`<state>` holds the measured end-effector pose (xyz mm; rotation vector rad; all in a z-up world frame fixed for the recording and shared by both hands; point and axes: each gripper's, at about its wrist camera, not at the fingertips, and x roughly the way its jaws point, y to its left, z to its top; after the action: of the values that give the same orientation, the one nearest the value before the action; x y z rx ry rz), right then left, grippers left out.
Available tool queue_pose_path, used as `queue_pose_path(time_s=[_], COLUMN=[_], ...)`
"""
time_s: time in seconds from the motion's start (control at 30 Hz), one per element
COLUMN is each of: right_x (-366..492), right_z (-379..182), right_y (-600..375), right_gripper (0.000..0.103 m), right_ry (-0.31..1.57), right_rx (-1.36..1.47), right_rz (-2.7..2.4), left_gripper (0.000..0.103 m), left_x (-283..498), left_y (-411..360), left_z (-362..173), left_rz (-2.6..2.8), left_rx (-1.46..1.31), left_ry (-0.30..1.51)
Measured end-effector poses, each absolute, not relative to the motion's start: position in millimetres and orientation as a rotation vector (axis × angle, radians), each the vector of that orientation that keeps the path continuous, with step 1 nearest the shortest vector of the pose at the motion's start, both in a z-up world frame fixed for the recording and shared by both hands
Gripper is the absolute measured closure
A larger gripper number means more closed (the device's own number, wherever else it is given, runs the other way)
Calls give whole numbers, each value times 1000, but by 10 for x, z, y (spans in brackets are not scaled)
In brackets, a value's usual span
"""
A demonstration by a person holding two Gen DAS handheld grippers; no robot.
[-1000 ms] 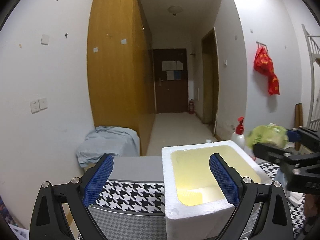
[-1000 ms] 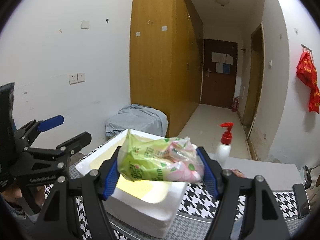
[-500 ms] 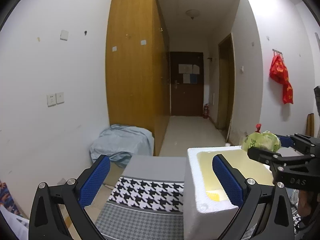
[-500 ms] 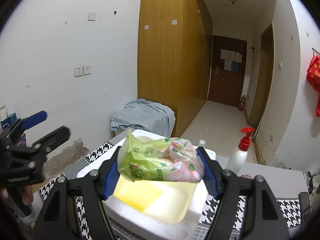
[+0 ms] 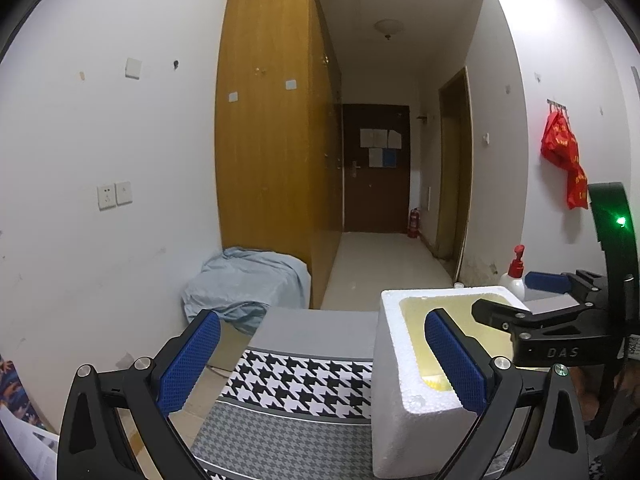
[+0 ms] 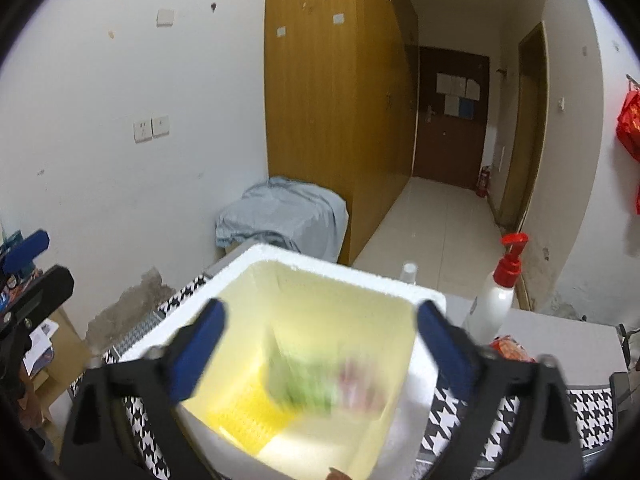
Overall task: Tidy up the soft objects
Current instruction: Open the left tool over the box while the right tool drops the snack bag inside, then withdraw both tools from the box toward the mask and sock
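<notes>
Over the foam box [image 6: 344, 280], the right gripper [image 6: 320, 344] hangs with its jaws spread wide; they have just been opening, and nothing is pressed between the pads now. Below them, inside the box, the green-and-pink soft pack [image 6: 320, 380] shows only as a blur, so it looks to be dropping or just landing on the pale yellow floor of the box; whether it has settled cannot be told. The box stands on the table [image 6: 576, 340], on a houndstooth cloth [image 5: 304, 380], with a pump bottle [image 6: 496, 300] just beside its far corner and something orange [image 6: 508, 346] lying near the bottle.

From the left wrist view, the left gripper [image 5: 320, 364] has its jaws apart and empty, the right-hand pad overlapping the near wall of the box in the picture; contact cannot be confirmed. The right gripper's black frame reaches over the box from the right.

By my reading, the step in hand is the release of one soft item into the box. The next move calls for lifting the right gripper clear of the rim without knocking the light foam, then finding another soft item, perhaps the orange thing, and closing gently enough not to crush it.
</notes>
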<state>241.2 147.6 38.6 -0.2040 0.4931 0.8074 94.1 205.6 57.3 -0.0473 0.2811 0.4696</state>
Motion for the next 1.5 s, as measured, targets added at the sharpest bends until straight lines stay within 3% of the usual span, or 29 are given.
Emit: queue_pose_path(time_s=[0.53, 1.5], right_x=[2340, 2070], right_z=[485, 773], right_y=[1359, 414], right_gripper=[0, 0], right_ry=[475, 409], right_rx=[-201, -119], right_rz=[819, 734], left_gripper=[1, 1], left_x=[944, 916], left_y=[2061, 1233], left_z=[582, 807], left_rz=[468, 313], left_rx=[-59, 20], left_ry=[302, 291])
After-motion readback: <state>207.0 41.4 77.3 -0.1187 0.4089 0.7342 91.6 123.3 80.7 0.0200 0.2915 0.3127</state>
